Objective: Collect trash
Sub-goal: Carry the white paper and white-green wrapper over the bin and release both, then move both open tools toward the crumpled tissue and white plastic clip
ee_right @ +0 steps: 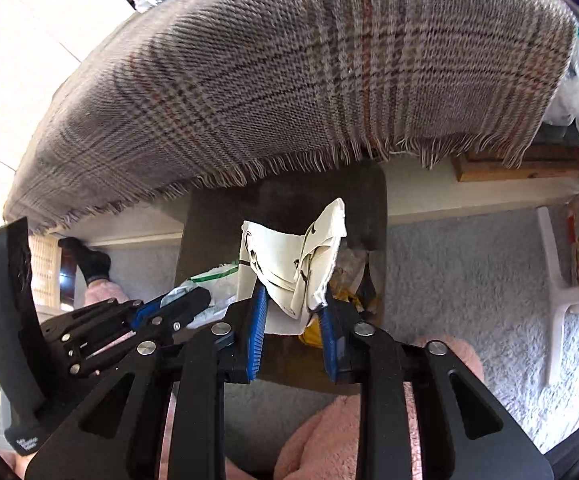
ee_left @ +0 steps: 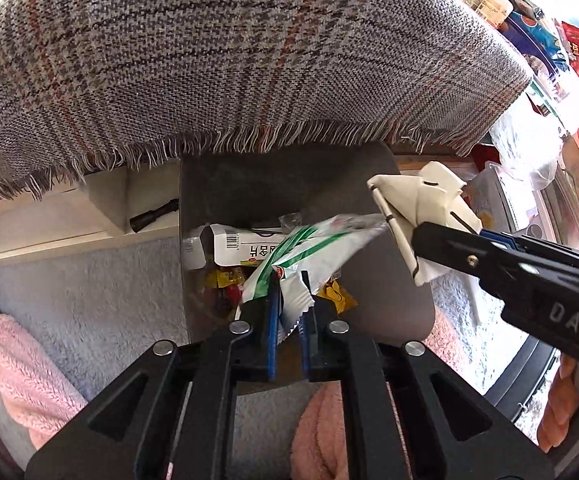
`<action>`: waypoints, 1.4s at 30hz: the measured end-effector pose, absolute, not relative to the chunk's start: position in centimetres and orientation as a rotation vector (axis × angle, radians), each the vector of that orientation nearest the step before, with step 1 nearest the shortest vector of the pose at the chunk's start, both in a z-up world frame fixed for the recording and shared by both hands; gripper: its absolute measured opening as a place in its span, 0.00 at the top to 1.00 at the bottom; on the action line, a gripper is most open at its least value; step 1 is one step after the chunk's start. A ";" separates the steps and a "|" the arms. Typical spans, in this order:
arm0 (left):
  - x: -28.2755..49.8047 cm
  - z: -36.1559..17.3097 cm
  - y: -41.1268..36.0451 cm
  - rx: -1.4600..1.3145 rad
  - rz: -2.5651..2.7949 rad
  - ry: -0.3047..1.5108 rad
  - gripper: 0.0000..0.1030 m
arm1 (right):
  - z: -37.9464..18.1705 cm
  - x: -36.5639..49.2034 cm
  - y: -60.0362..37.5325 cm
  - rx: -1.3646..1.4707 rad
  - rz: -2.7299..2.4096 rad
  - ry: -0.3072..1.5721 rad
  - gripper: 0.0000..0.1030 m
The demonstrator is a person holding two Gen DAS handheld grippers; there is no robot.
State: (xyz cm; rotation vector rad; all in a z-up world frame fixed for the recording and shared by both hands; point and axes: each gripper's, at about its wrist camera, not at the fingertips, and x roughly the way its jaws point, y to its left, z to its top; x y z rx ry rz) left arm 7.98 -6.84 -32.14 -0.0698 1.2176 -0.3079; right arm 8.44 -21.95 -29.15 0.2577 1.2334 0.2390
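Note:
A dark grey trash bin [ee_left: 401,296] stands on the carpet below a cloth-covered table; it also shows in the right wrist view [ee_right: 209,224]. Inside lie a white barcoded carton [ee_left: 245,246] and yellow wrappers [ee_left: 225,278]. My left gripper [ee_left: 289,312] is shut on a white and green plastic wrapper [ee_left: 309,252] held over the bin. My right gripper [ee_right: 295,300] is shut on a crumpled cream paper carton [ee_right: 285,256], also over the bin; the carton also shows in the left wrist view [ee_left: 413,196], at the bin's right rim.
A grey plaid fringed cloth [ee_left: 229,60] overhangs the bin from above. A grey shaggy carpet [ee_right: 461,272] surrounds it. A white plastic stool leg [ee_right: 557,300] stands right. Packets and boxes [ee_left: 529,32] crowd the far right. Pink-clad legs [ee_left: 25,376] are at the left.

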 end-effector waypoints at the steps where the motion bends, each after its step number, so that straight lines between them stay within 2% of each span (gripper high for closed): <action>1: 8.1 -32.4 -6.7 -0.071 -0.309 1.224 0.89 | -29.3 8.7 -22.0 0.270 0.236 1.238 0.73; 4: 8.2 -33.0 -6.5 -0.089 -0.314 1.228 0.89 | -29.7 9.1 -21.6 0.279 0.239 1.247 0.71; 6: 8.3 -33.0 -6.4 -0.088 -0.311 1.231 0.87 | -29.7 9.4 -21.4 0.282 0.238 1.247 0.66; 8: 8.1 -32.7 -6.1 -0.091 -0.306 1.226 0.75 | -29.5 9.5 -21.2 0.293 0.234 1.229 0.40; 10: 7.9 -32.2 -5.6 -0.097 -0.288 1.212 0.37 | -29.0 9.5 -21.5 0.307 0.222 1.191 0.36; 12: 7.6 -31.1 -5.2 -0.101 -0.284 1.187 0.27 | -28.2 9.4 -21.8 0.313 0.205 1.155 0.33; 13: 7.5 -30.7 -5.0 -0.101 -0.281 1.180 0.19 | -27.7 9.3 -22.0 0.314 0.195 1.140 0.24; 14: 7.3 -30.0 -4.8 -0.098 -0.276 1.166 0.15 | -27.2 9.1 -22.3 0.315 0.182 1.120 0.15; 16: 6.7 -28.5 -4.2 -0.090 -0.261 1.131 0.08 | -25.7 8.7 -23.0 0.312 0.156 1.068 0.05; 17: 6.5 -27.7 -3.8 -0.093 -0.256 1.116 0.08 | -24.7 8.5 -23.3 0.302 0.147 1.038 0.03; 28: 7.4 -19.8 2.0 -0.149 -0.161 0.942 0.08 | -17.3 11.0 -24.4 0.234 0.195 0.932 0.03; 35: 13.0 -16.0 4.7 -0.141 -0.108 0.881 0.08 | -13.9 17.1 -22.0 0.217 0.250 0.889 0.03; 42: 20.8 -14.4 6.5 -0.089 -0.074 0.875 0.08 | -12.2 24.8 -17.6 0.189 0.286 0.871 0.03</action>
